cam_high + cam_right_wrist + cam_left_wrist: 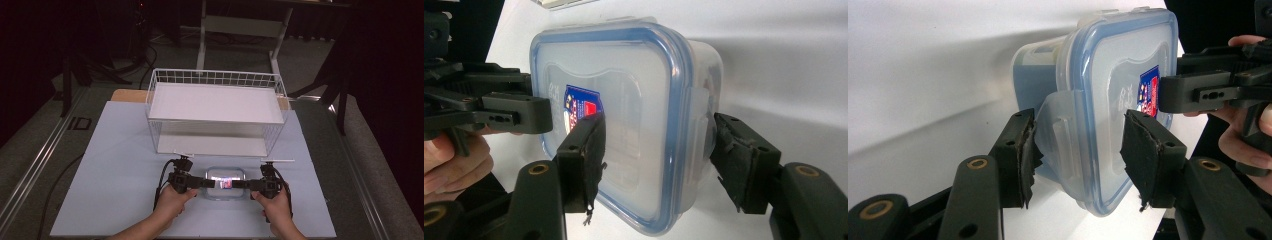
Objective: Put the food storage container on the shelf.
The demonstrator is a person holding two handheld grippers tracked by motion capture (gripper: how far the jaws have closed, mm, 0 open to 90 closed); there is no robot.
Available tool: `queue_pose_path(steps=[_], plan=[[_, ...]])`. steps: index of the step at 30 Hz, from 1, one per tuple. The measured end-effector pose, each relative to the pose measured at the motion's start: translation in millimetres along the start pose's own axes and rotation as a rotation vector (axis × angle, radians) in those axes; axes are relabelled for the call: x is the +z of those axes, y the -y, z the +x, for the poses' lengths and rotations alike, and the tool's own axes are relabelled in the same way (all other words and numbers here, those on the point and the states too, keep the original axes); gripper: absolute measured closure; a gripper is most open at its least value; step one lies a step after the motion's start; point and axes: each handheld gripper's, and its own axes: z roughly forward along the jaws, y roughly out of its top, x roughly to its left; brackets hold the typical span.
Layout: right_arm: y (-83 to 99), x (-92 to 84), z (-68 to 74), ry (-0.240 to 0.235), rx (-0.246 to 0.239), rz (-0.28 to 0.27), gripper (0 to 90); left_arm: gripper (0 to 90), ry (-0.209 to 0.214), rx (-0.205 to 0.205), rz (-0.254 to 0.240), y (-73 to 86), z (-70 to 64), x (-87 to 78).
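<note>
Clear plastic food container with blue-rimmed snap-on lid, lying on pale table board just in front of white wire two-tier rack, between both grippers. Looking light and apparently empty; rigid walls, smooth lid likely slippery under pads. Side latch flaps being the natural purchase: thin, hinged, probably flexing before releasing. Left gripper straddling one flap, one pad touching flap, other resting on lid top, partly closed; firm pinch not clear. Right gripper bracketing opposite end, one pad on lid, other beside far flap, half spread, not squeezing. Judging: needing steadying against sliding while lifting flaps.
</note>
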Motion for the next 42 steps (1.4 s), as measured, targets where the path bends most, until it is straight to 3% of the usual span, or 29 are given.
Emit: queue_pose_path(steps=[6,12,16,22,27,33,36,42], plan=[[-1.0,0.6,2.6,0.007,-0.034,-0.033,39.5,50.4,-0.037,0.032,-0.014,-1.7,-3.9,-2.1],[-11.4,2.3,6.1,0.002,-0.057,-0.048,39.6,50.8,-0.036,0.039,-0.044,-11.9,-1.3,-9.1],[-23.5,1.7,12.7,-0.004,-0.071,-0.074,39.6,50.8,-0.043,0.081,-0.088,-24.5,-1.3,-19.7],[-44.5,4.9,19.2,-0.034,-0.09,-0.138,39.6,51.5,-0.058,0.113,-0.171,-42.6,1.9,-33.8],[-57.0,14.1,22.2,-0.026,-0.09,-0.169,39.5,51.4,-0.063,0.113,-0.2,-51.4,14.0,-35.3],[-66.8,31.2,16.0,-0.013,-0.11,-0.183,39.4,51.1,-0.073,0.083,-0.212,-58.2,31.1,-26.9],[-69.5,37.2,12.5,-0.005,-0.107,-0.197,39.4,51.0,-0.075,0.111,-0.212,-62.7,38.5,-24.0],[-74.0,49.2,6.3,0.011,-0.1,-0.221,39.0,50.3,-0.083,0.103,-0.22,-66.1,49.5,-15.3]])
